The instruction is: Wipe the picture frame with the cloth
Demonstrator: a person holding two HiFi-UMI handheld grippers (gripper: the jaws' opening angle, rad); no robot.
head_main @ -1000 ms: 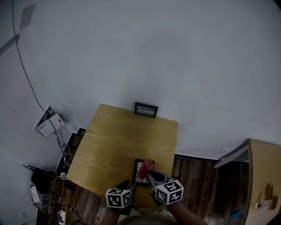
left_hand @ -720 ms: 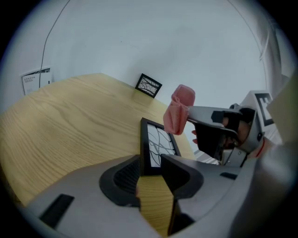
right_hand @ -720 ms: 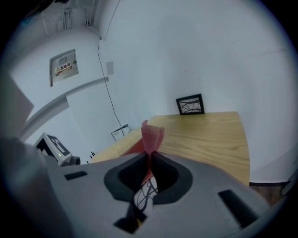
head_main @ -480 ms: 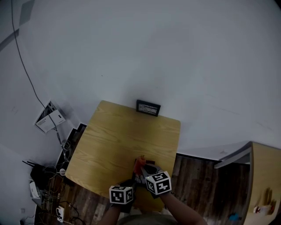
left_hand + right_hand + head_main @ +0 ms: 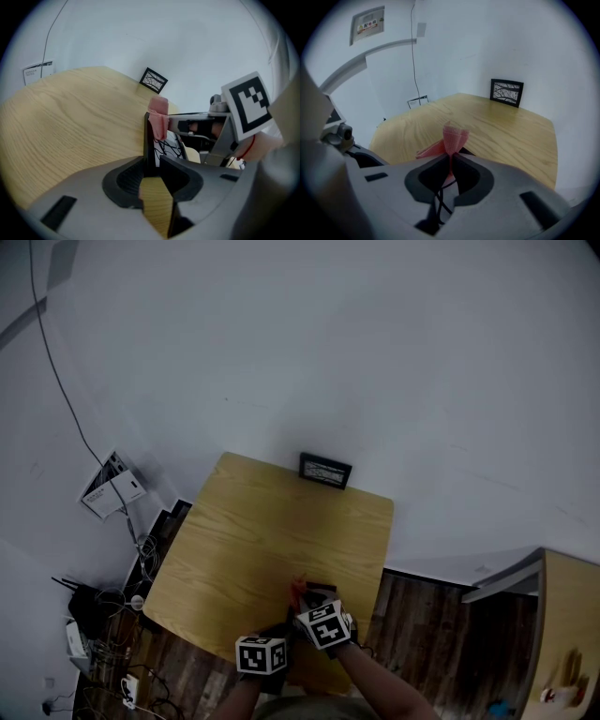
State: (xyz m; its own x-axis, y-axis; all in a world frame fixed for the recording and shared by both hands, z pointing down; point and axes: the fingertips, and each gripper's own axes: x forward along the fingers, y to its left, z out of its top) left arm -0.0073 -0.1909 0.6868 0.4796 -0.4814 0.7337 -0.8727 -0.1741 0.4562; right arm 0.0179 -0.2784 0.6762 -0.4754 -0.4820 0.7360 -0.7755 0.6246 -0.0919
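Observation:
A small black picture frame [image 5: 150, 136] is tipped up off the wooden table [image 5: 262, 531] near its front edge. Its rim sits between the jaws of my left gripper [image 5: 152, 161], which are closing and gripping it. The white picture with black lines [image 5: 172, 145] faces right in the left gripper view. My right gripper [image 5: 451, 161] is shut on a pink cloth [image 5: 452, 136] that pokes out past its tips. That cloth [image 5: 159, 117] rests at the frame's top edge. In the head view both grippers meet at the frame [image 5: 317, 592], with the cloth [image 5: 298, 588] just to its left.
A second black-framed picture [image 5: 324, 470] leans on the wall at the table's far edge. Papers [image 5: 111, 486] and tangled cables [image 5: 103, 624] lie on the floor to the left. A wooden cabinet [image 5: 567, 634] stands at the right.
My right gripper came down and leftward with the cloth onto the frame. The frame, flat on the table before, now stands tipped up. The left gripper has barely shifted.

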